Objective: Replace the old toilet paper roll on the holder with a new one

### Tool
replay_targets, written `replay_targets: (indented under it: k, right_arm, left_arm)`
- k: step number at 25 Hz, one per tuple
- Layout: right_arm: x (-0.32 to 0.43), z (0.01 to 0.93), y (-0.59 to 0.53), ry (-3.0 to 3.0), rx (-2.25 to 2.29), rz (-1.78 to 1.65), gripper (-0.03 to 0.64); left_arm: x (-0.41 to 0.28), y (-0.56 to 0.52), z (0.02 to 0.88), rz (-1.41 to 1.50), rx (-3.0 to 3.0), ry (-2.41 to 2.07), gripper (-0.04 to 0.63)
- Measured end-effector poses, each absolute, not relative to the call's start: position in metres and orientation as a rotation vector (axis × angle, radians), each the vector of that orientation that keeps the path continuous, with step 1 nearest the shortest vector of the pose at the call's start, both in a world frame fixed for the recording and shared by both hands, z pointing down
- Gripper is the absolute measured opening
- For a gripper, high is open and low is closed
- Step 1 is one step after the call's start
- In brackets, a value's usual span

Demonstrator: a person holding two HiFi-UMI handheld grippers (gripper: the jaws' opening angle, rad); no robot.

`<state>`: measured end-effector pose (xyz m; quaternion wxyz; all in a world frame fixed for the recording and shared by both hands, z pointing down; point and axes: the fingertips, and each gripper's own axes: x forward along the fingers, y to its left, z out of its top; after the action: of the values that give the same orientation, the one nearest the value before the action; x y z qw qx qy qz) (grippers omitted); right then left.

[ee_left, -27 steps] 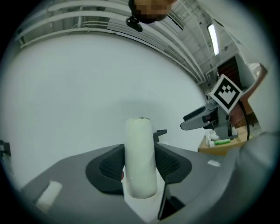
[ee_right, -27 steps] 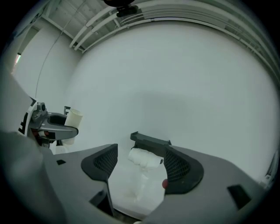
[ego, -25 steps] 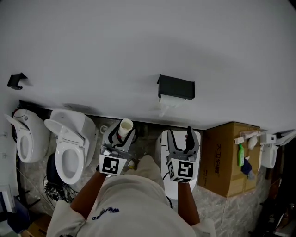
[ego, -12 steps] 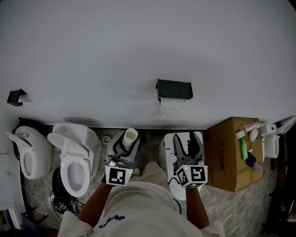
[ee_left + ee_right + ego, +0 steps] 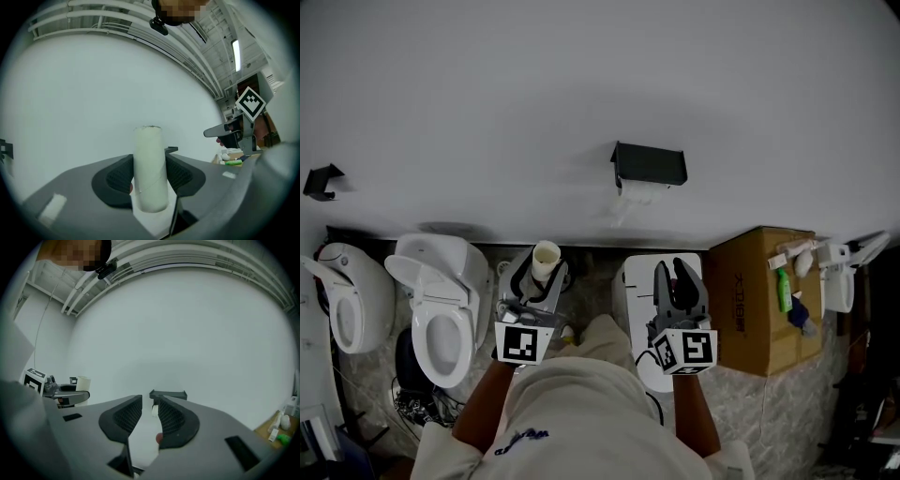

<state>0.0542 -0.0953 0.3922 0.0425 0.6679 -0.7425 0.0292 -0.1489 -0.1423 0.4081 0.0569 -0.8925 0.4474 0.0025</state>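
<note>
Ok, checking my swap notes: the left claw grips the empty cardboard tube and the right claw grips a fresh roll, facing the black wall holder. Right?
Not quite. The right claw grips nothing: the right gripper view shows its jaws, which have just been closing, apart and empty. The left claw does grip the empty cardboard tube, facing the black wall holder.

- Bright, even light fills the head view; the white wall (image 5: 581, 84) looks uniformly lit, with a faint soft shadow beneath the black holder (image 5: 649, 167).
- Both gripper views bulge fisheye-style, with corners vignetted black.
- A ceiling strip light (image 5: 236, 49) glows overexposed in the left gripper view.
</note>
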Motion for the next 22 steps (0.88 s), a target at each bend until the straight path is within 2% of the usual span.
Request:
replay_targets:
  k: [4,8,22]
  right_arm:
    - [0.05,0.39,-0.095,-2.272,2.028,0.079,0.052]
    - [0.05,0.387,-0.096,-2.27,2.016,0.073,0.013]
    - [0.049,0.39,-0.1,-2.268,2.011,0.082,0.003]
  left_arm:
    - [-0.153,-0.138,0.412,-0.058,-2.669,1.321,0.202]
    - [-0.166,-0.141,0.41,0.012,-2.694,1.424,0.202]
    - [-0.204,-0.146,0.414,-0.015,-2.676,1.52,0.202]
